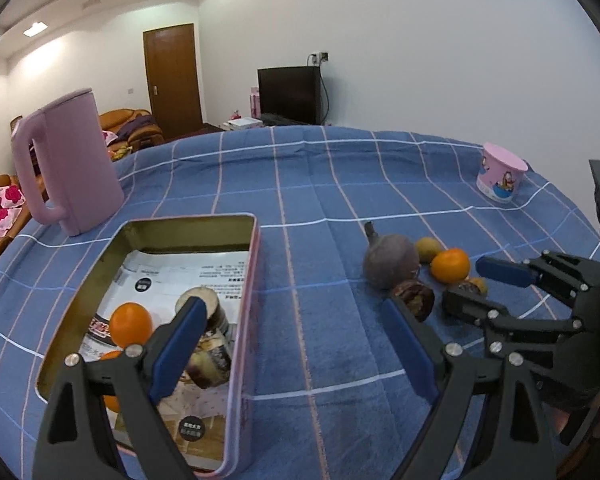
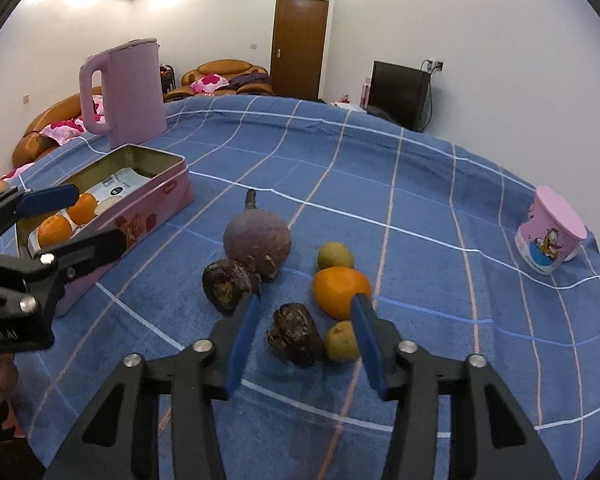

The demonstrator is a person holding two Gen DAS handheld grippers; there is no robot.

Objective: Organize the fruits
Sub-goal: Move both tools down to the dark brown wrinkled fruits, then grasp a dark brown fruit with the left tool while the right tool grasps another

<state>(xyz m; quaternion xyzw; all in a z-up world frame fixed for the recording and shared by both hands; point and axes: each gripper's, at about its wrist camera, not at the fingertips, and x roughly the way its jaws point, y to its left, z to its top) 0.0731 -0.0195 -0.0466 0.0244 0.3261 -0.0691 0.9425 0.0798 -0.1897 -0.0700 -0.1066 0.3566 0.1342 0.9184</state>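
A pink tin box (image 1: 246, 320) (image 2: 156, 208) holds two oranges (image 1: 130, 324) (image 2: 82, 208) and some dark-and-cream pieces (image 1: 208, 356). My left gripper (image 1: 296, 320) (image 2: 88, 220) is open and empty beside the box's right wall. On the blue cloth lie a large purple round fruit (image 2: 257, 238) (image 1: 390, 260), an orange (image 2: 340, 292) (image 1: 451, 266), two small yellow-green fruits (image 2: 334, 255) (image 2: 341, 341) and two dark wrinkled pieces (image 2: 226, 286) (image 2: 296, 334). My right gripper (image 2: 304, 308) (image 1: 472, 280) is open, its fingers either side of the near dark piece.
A pink kettle (image 1: 66, 168) (image 2: 124, 92) stands behind the box. A pink cartoon cup (image 1: 500, 178) (image 2: 550, 230) sits at the far right near the table edge. A sofa, a door and a black TV are beyond the table.
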